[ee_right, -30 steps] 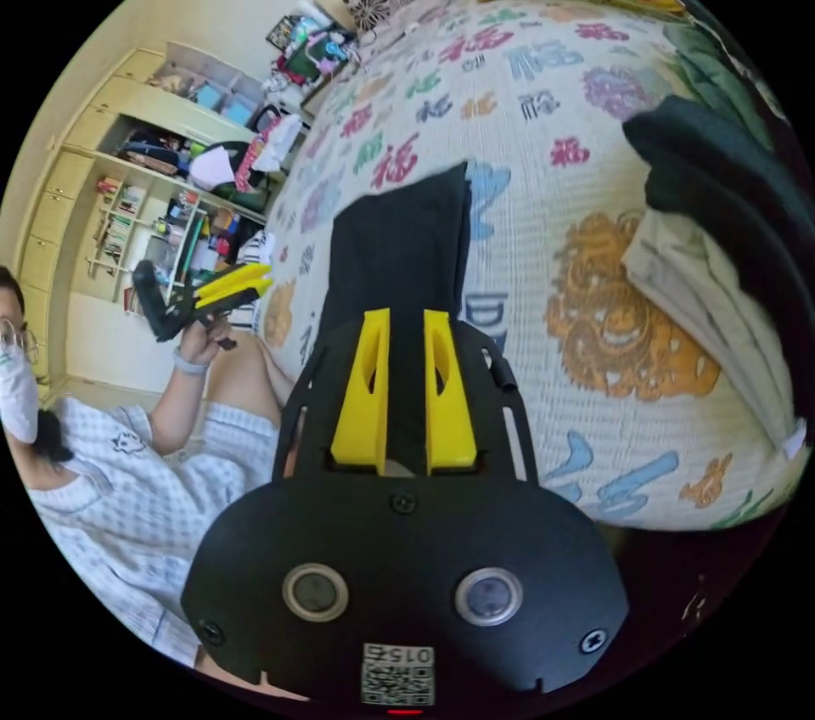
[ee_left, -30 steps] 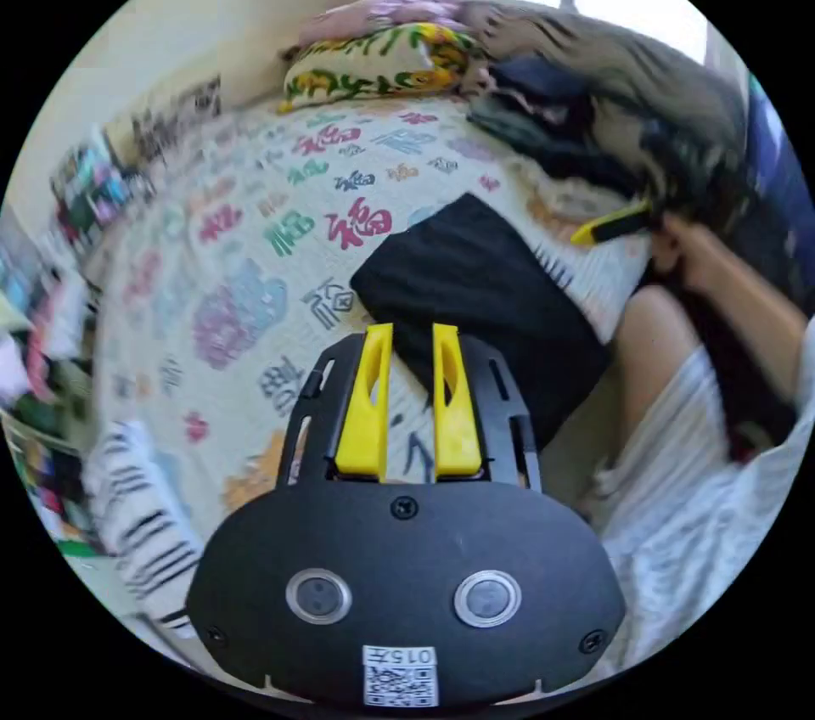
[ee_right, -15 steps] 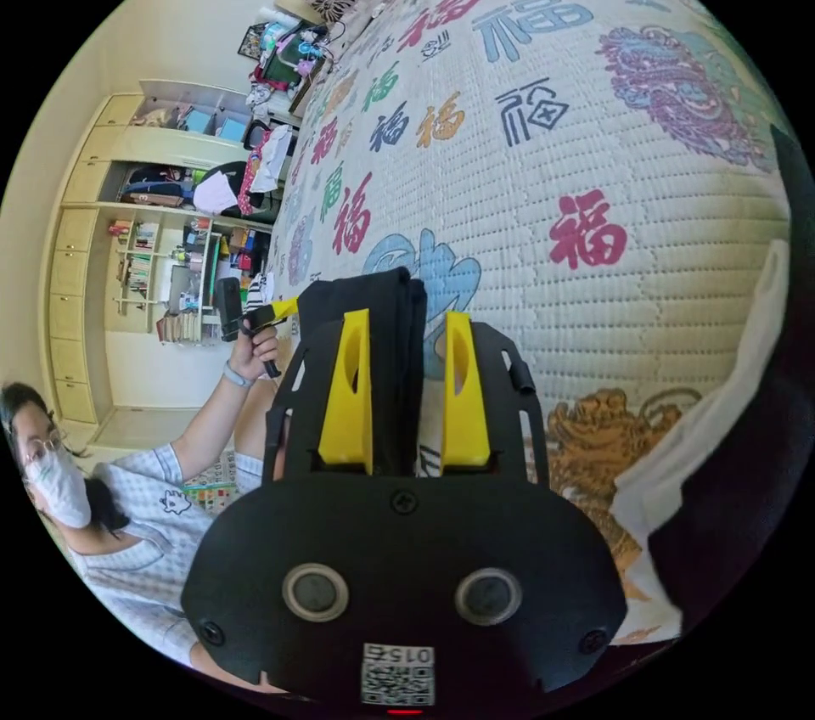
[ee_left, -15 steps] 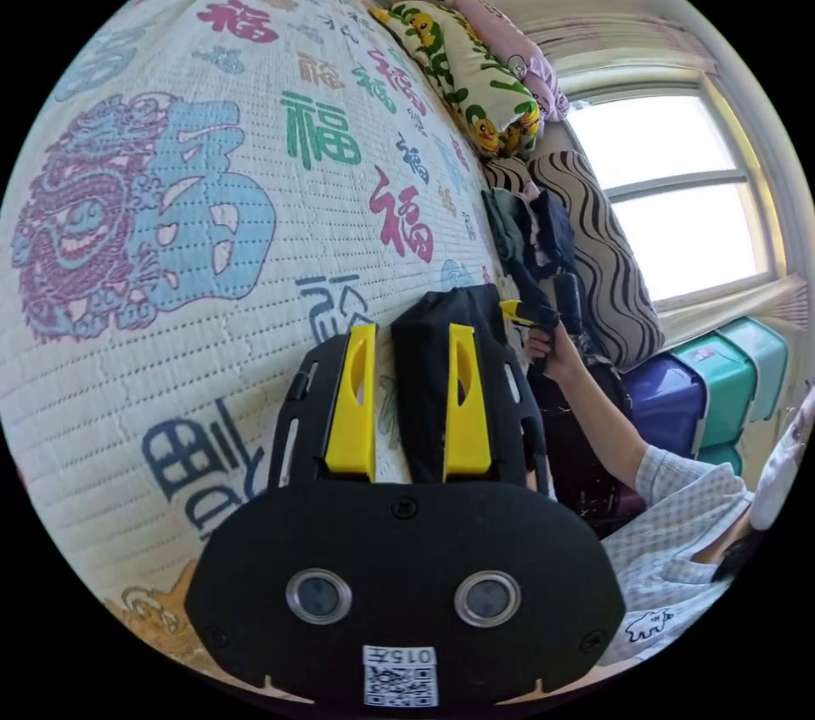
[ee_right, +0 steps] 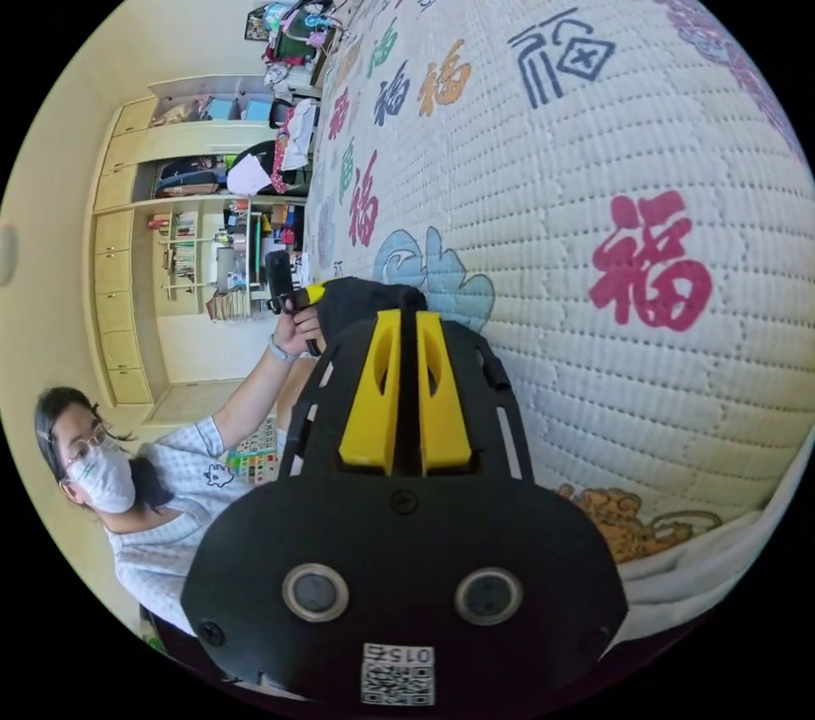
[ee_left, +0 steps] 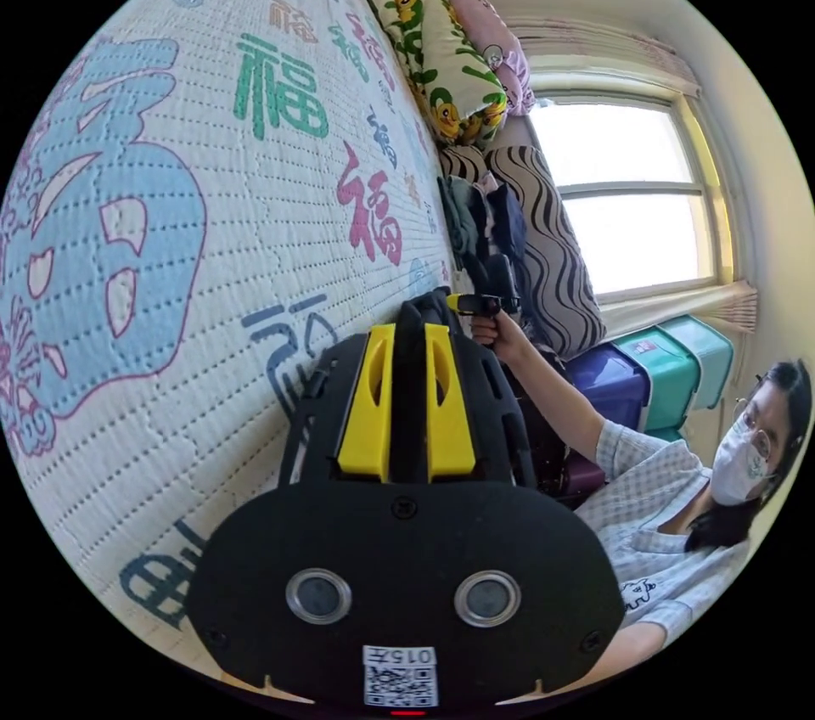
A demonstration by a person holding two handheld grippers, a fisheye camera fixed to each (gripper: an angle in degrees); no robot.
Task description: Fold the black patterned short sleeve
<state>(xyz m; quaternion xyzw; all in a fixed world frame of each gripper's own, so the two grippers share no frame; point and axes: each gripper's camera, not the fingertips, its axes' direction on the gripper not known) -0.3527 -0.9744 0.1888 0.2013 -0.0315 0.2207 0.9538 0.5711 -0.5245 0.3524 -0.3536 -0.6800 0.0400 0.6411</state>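
In the left gripper view, the left claw [ee_left: 407,346] sat at the lower centre of the frame with its two yellow jaws drawn close together, clenched on a fold of the black garment [ee_left: 413,380] that ran up between them and bulged out just past their tips. No pattern could be made out on the dark cloth. Behind it the quilted bedspread [ee_left: 170,185], printed with coloured characters, took up the left half of the frame. A yellow and green pillow [ee_left: 433,66] lay at the top centre, and a heap of dark clothes [ee_left: 475,223] rested beside a wavy striped cushion [ee_left: 552,244] right of centre. The window [ee_left: 632,194] glowed at the upper right, with teal storage boxes [ee_left: 679,372] below it. The person's hand [ee_left: 501,327] held the right claw [ee_left: 463,302] just right of the garment's top, its yellow tips touching the cloth. In the right gripper view, the right claw [ee_right: 406,338] was likewise clamped at the centre, both jaws pressed on the black garment [ee_right: 365,304], which humped up above them. The bedspread [ee_right: 594,160] spread over the right side. At the left centre a hand [ee_right: 301,325] held the left claw [ee_right: 310,295] against the garment's edge, and open shelves [ee_right: 204,244] stood along the far wall at the left.
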